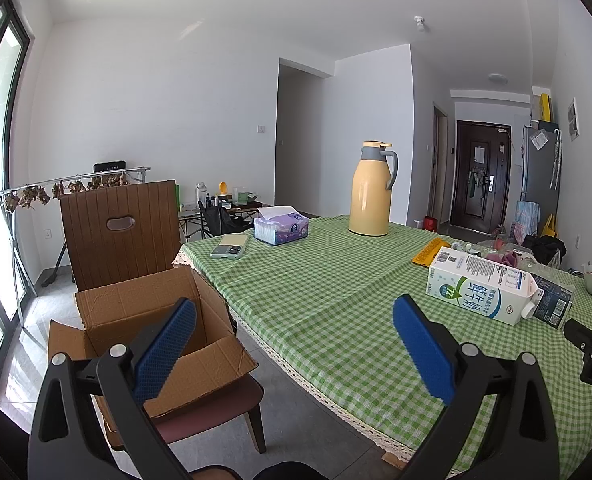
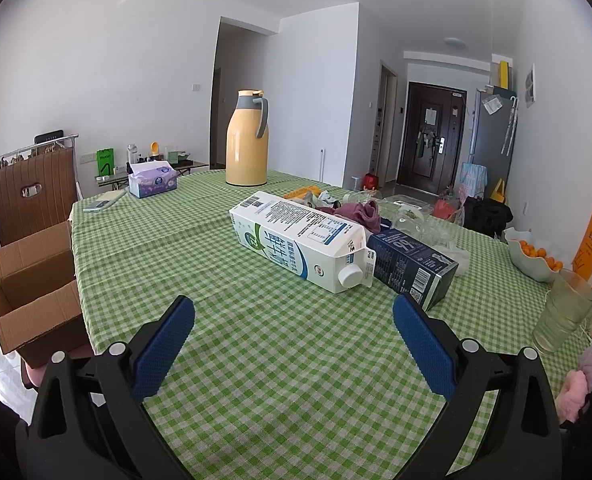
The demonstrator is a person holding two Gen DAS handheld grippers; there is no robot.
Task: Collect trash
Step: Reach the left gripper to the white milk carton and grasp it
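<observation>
A white milk carton (image 2: 302, 240) lies on its side on the green checked table (image 2: 215, 320), with a dark blue carton (image 2: 412, 266) touching it on the right. Crumpled wrappers and a purple cloth (image 2: 360, 210) lie behind them. The milk carton also shows in the left wrist view (image 1: 482, 288). An open cardboard box (image 1: 151, 328) sits on a chair at the table's left edge; it also shows in the right wrist view (image 2: 31, 292). My left gripper (image 1: 293, 312) is open and empty above the table edge. My right gripper (image 2: 293, 308) is open and empty, short of the cartons.
A yellow thermos jug (image 2: 245, 140), a tissue box (image 2: 151, 178) and a phone (image 1: 228, 246) stand at the table's far side. A bowl of oranges (image 2: 536, 258) and a green glass (image 2: 562, 312) are on the right. A brown chair back (image 1: 121, 232) rises behind the box.
</observation>
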